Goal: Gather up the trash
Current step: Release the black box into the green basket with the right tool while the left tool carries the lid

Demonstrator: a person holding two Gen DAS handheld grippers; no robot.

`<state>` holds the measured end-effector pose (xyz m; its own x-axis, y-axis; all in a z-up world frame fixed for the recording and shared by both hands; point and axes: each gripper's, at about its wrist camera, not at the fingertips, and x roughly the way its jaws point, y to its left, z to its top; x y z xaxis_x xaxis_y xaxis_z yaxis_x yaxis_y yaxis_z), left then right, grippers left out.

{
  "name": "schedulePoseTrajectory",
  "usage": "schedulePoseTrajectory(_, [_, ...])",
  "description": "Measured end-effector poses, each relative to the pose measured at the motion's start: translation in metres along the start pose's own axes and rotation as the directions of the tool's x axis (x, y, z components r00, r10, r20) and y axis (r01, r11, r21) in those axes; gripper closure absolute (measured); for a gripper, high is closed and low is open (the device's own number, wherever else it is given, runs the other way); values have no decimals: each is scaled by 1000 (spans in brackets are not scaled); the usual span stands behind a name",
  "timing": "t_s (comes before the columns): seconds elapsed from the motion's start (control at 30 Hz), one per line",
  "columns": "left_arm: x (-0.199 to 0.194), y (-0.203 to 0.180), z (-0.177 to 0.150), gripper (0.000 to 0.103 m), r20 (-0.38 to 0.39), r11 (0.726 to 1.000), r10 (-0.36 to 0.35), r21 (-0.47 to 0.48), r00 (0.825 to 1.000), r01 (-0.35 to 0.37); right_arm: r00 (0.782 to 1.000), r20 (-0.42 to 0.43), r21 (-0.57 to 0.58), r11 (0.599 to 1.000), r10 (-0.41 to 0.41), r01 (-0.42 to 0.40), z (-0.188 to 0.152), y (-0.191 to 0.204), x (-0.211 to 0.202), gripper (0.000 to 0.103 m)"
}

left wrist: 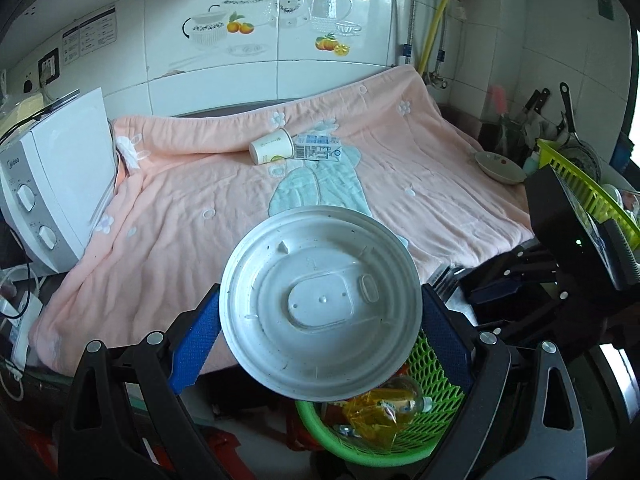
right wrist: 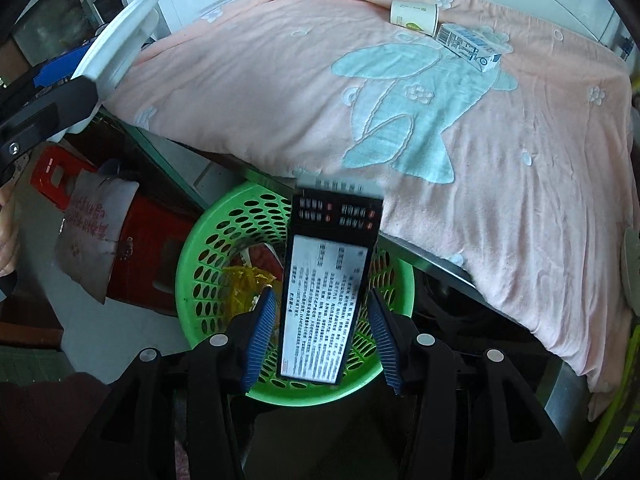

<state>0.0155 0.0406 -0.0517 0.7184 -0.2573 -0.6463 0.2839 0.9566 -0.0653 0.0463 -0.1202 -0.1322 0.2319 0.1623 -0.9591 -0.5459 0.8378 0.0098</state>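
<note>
Right gripper fingers spread, box free over green basket; left gripper pinching lid, which may strike the near rim

- Blanket: pink, pale blue figure patch, white flower outlines.
- Basket: bright green, perforated with oval holes.
- Lid: white-grey, held in left tool; pads blue, frame black.
- Box: black with red marks, white panel of black print; seen between right tool pads, ribbed blue.
- Paper cup: white, green-yellow print.
- Carton: white and blue.
- Wrapper in basket: translucent yellow.
- Wall tiles: white, teapot and orange fruit decals.
</note>
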Motion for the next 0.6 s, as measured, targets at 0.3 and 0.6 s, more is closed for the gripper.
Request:
schedulePoseTrajectory(0.3, [-1, -16, -16, 12, -17, 1000, -25, 2, 1000, 25, 1000, 25, 7, 1000, -19, 18, -8, -5, -15, 50])
schedulePoseTrajectory(0.6, [22, -39, -39, 11, -91, 998, -49, 26, 995, 52, 997, 62, 49, 998, -47, 44, -19, -17, -32, 36])
